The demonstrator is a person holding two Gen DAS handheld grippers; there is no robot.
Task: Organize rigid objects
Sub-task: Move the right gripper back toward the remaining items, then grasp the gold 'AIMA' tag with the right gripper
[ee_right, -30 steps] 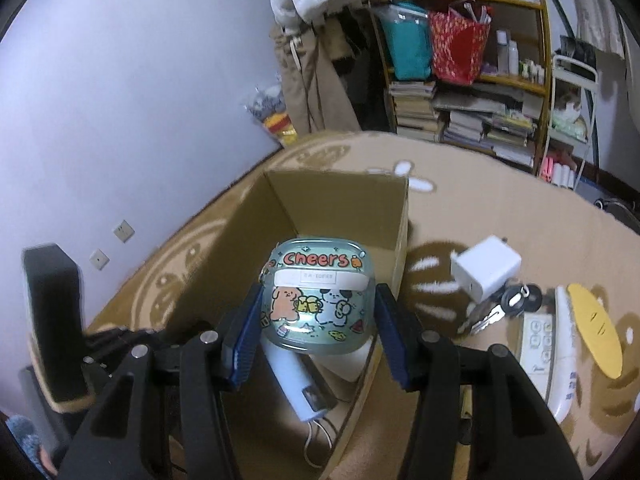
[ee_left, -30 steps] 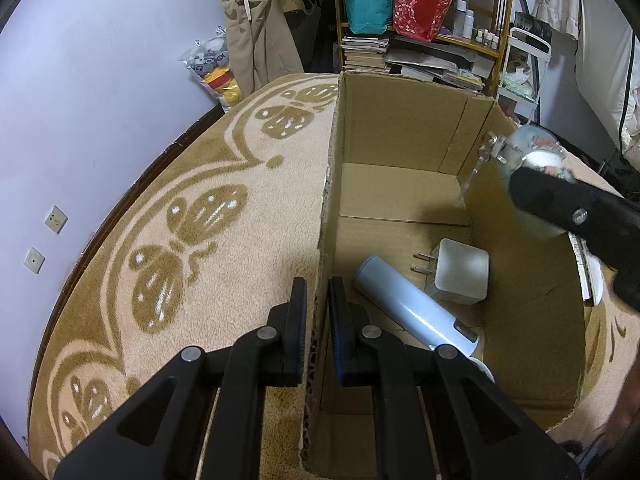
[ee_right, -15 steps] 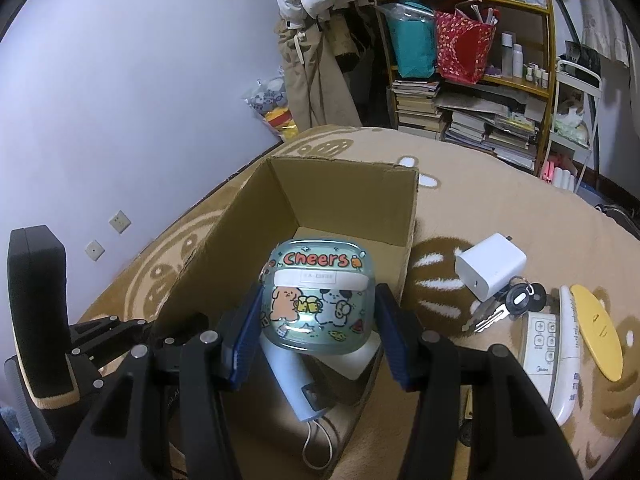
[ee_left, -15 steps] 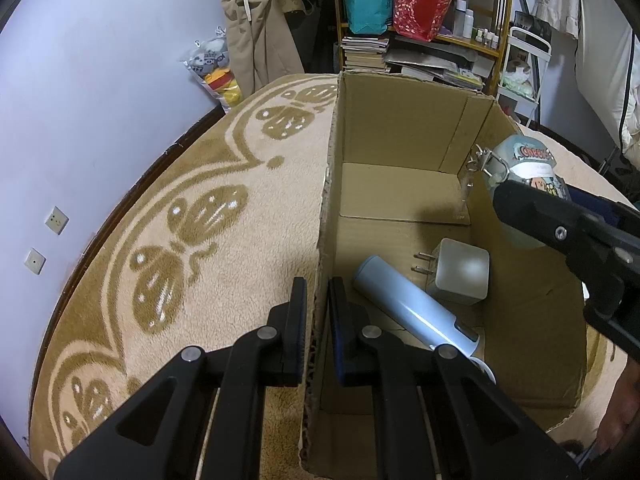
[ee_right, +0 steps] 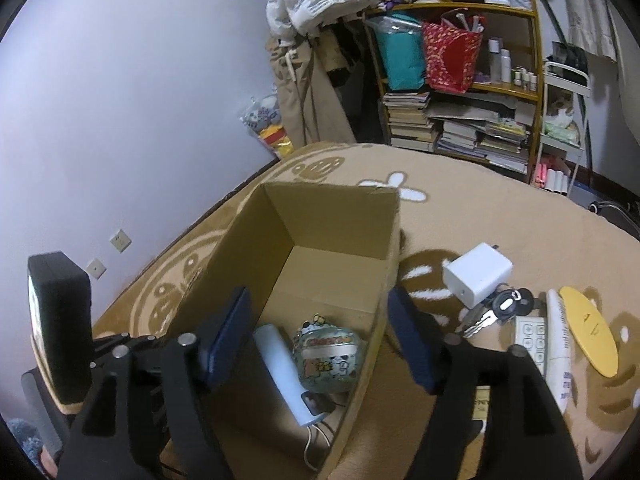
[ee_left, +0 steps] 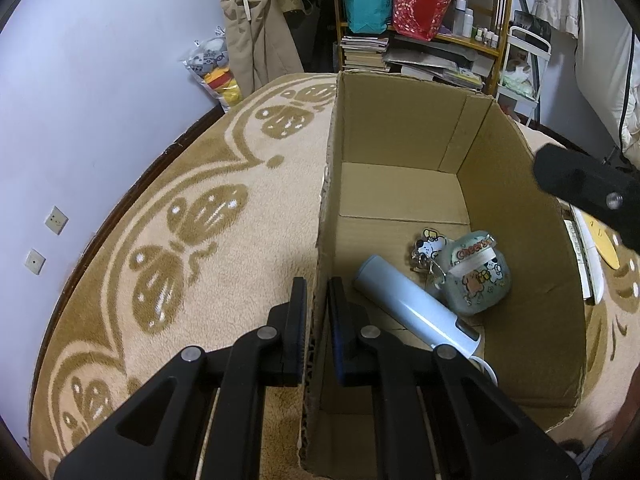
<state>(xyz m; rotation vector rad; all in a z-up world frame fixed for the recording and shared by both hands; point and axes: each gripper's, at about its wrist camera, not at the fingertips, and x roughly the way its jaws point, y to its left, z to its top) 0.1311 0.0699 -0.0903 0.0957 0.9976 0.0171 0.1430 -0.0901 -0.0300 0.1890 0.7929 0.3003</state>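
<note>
Left wrist view: the left hand-held gripper (ee_left: 317, 316) is clamped on the near side wall of the cardboard box (ee_left: 520, 216), which stands on the patterned carpet (ee_left: 192, 240). Right wrist view: the right hand-held gripper (ee_right: 318, 336) hangs over the box, jaws opening and empty. The cartoon-printed case (ee_right: 328, 358) lies on the box floor, touching the pale blue cylinder (ee_right: 280, 364).

The cardboard box (ee_left: 516, 184) is plain brown. The carpet (ee_left: 192, 240) is beige with tan butterfly motifs. The case (ee_left: 476, 276) is pale green with cartoon puppies, beside a light-blue cylinder (ee_left: 416, 312).
</note>
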